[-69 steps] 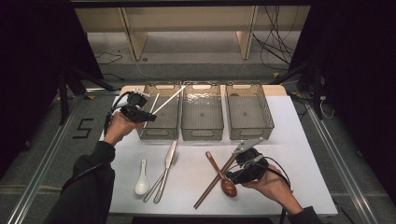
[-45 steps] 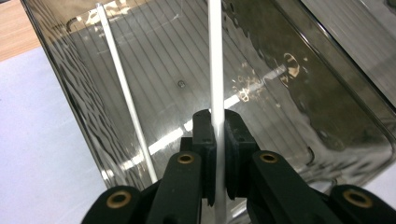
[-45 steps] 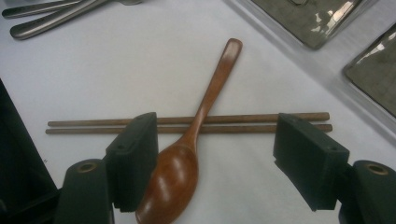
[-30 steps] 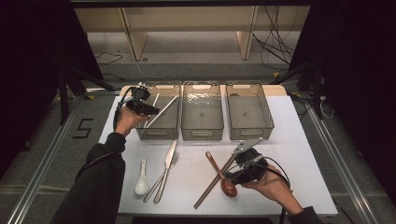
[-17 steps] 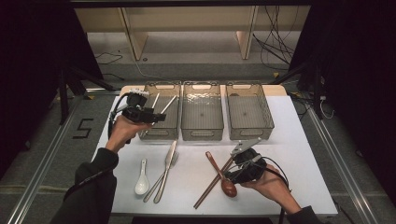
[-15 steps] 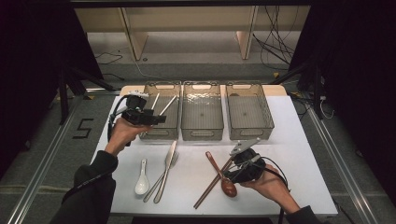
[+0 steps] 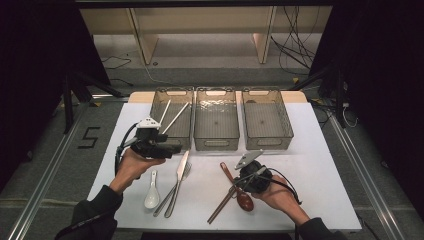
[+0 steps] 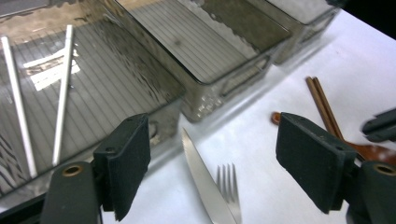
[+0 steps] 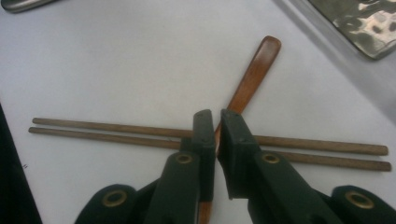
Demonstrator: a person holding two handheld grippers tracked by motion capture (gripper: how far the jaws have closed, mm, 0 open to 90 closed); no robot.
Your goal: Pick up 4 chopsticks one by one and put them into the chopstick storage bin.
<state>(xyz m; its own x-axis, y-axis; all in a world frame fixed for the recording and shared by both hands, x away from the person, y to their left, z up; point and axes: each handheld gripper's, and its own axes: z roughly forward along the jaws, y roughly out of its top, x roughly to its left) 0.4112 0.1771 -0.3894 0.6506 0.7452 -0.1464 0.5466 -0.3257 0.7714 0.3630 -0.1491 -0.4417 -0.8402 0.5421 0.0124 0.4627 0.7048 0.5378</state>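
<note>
My right gripper (image 9: 215,140) has just closed on the thin handle of the brown wooden spoon (image 9: 252,77), lying across the two brown wooden chopsticks (image 9: 93,129), to lift it for sorting. My left gripper (image 8: 215,163), jaws just opened and empty, hangs over the steel knife (image 8: 203,182).

Two white chopsticks (image 7: 170,118) lie in the left bin (image 7: 172,95); knife (image 7: 178,180) and fork (image 7: 174,187) lie before it.

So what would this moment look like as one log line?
left gripper: open, just opened, empty | right gripper: just closed on wooden spoon handle | white chopsticks: in left bin
</note>
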